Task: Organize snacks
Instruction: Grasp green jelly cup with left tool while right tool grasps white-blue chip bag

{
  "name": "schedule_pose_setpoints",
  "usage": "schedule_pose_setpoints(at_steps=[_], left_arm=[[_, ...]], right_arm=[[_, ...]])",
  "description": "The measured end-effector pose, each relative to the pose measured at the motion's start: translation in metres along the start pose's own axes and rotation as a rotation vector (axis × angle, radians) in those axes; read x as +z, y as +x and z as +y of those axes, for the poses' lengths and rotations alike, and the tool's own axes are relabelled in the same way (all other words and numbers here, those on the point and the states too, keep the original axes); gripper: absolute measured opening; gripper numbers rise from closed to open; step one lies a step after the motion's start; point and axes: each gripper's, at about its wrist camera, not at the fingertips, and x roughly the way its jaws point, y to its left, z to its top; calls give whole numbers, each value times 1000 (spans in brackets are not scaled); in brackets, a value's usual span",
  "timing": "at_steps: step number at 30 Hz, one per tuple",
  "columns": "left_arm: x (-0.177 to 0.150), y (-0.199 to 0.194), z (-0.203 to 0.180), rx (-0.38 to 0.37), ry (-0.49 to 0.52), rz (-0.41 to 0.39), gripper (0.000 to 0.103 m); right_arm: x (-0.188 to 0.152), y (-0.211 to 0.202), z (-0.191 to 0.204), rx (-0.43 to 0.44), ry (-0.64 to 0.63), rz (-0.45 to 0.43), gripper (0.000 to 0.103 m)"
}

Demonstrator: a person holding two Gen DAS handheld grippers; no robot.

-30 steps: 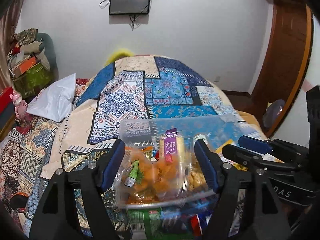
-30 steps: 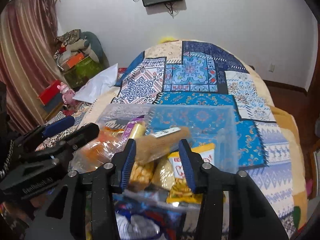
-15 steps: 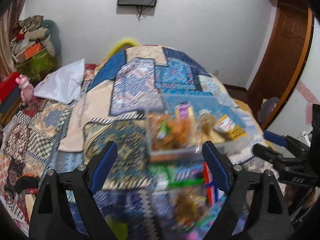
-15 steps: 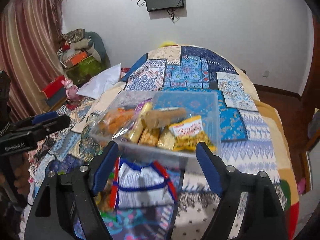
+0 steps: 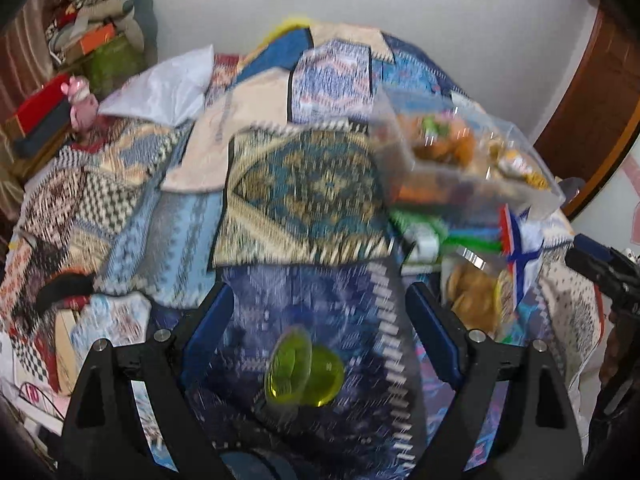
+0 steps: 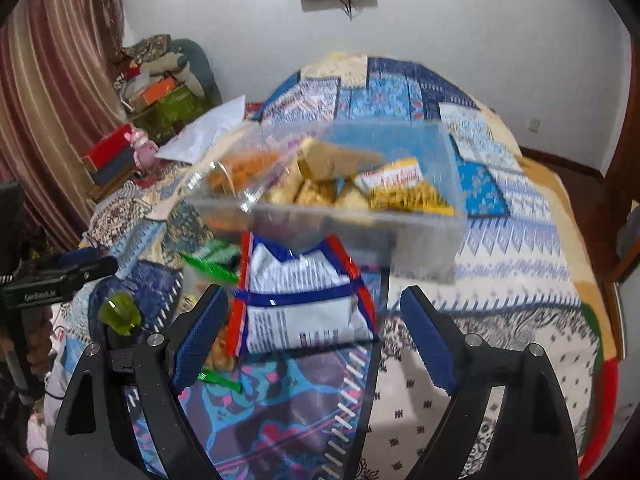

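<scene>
A clear plastic bin full of snack packs sits on the patterned bedspread; it also shows, blurred, in the left wrist view. A white, blue and red snack bag lies in front of the bin, just ahead of my open, empty right gripper. A clear pack of yellow snacks lies beside it. My left gripper is open and empty above a small yellow-green jelly cup, which also shows at the left of the right wrist view.
A green-trimmed packet lies left of the white bag. A white pillow, a pink toy and stacked boxes are on the far left. A wooden door frame stands at the right.
Both grippers have let go of the bin and pulled back from it, opening wide. The left gripper swung left and down over the jelly cup. The bin now rests on the bed.
</scene>
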Motion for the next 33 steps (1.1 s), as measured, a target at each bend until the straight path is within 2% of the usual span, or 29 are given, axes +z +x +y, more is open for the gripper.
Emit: schedule_pose_setpoints(at_steps=[10, 12, 15, 18, 20, 24, 29, 33], left_arm=[[-41, 25, -4, 35, 30, 72, 88], [-46, 29, -3, 43, 23, 80, 87], [-54, 32, -4, 68, 34, 73, 78], [-55, 31, -5, 68, 36, 58, 61], [-56, 31, -3, 72, 28, 51, 51], [-56, 29, -2, 62, 31, 44, 49], [-49, 24, -6, 45, 30, 32, 43], [-40, 19, -11, 28, 33, 17, 41]], right_arm=[[-8, 33, -3, 8, 23, 93, 86], [-8, 39, -2, 34, 29, 106, 87], [-8, 48, 1, 48, 26, 125, 89], [-10, 54, 5, 37, 12, 122, 100], [-9, 56, 7, 26, 6, 112, 103], [-7, 61, 4, 22, 11, 111, 103], [-3, 73, -8, 61, 62, 148, 103], [-1, 73, -8, 39, 46, 144, 103]])
